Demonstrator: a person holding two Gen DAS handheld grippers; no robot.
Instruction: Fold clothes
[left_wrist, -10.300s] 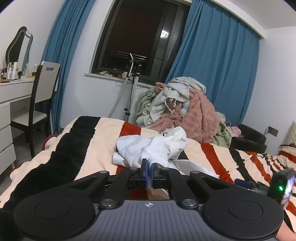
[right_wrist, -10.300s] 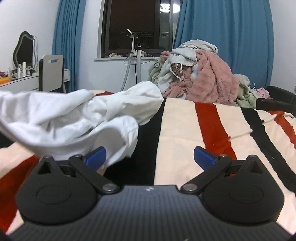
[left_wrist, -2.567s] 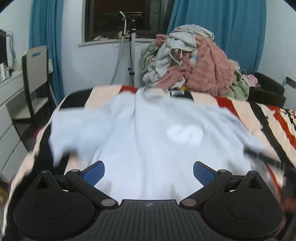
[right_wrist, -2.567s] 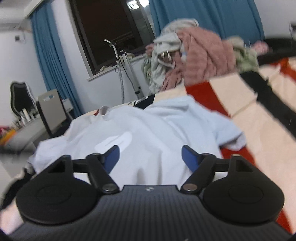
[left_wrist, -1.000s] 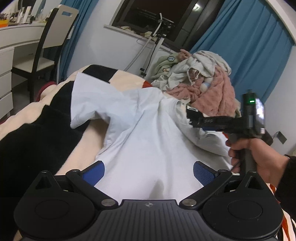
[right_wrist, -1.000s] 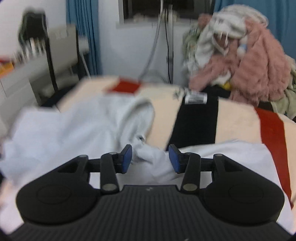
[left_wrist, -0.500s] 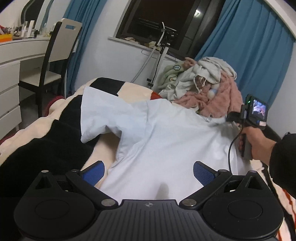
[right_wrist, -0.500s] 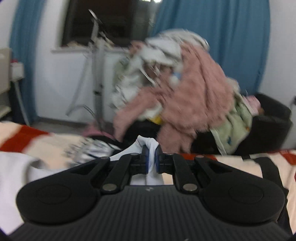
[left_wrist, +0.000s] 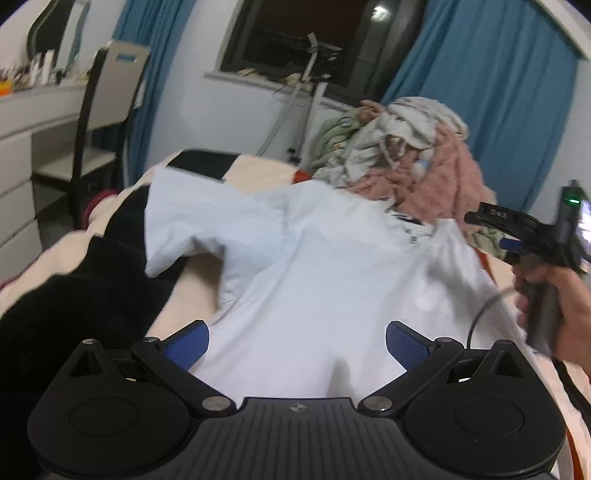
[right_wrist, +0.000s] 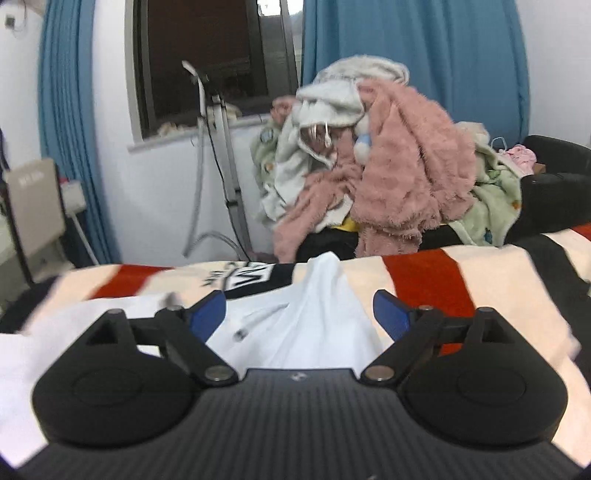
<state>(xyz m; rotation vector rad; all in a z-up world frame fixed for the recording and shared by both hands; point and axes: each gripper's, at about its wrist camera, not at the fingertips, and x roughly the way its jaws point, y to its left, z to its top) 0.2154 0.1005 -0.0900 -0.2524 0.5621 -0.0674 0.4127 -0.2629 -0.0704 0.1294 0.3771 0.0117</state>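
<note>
White shirt (left_wrist: 314, 266) motion-blurred at far edges; its near hem hidden behind left gripper (left_wrist: 297, 341) body. Label print (right_wrist: 247, 278) on blanket (right_wrist: 491, 280) unreadable. Person's hand (left_wrist: 554, 306) cut off at frame edge.

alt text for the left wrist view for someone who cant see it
A pale blue shirt lies spread on a striped blanket, with the open left gripper low in the foreground. At the right edge a hand holds the right gripper; behind are a clothes pile and blue curtains.
</note>
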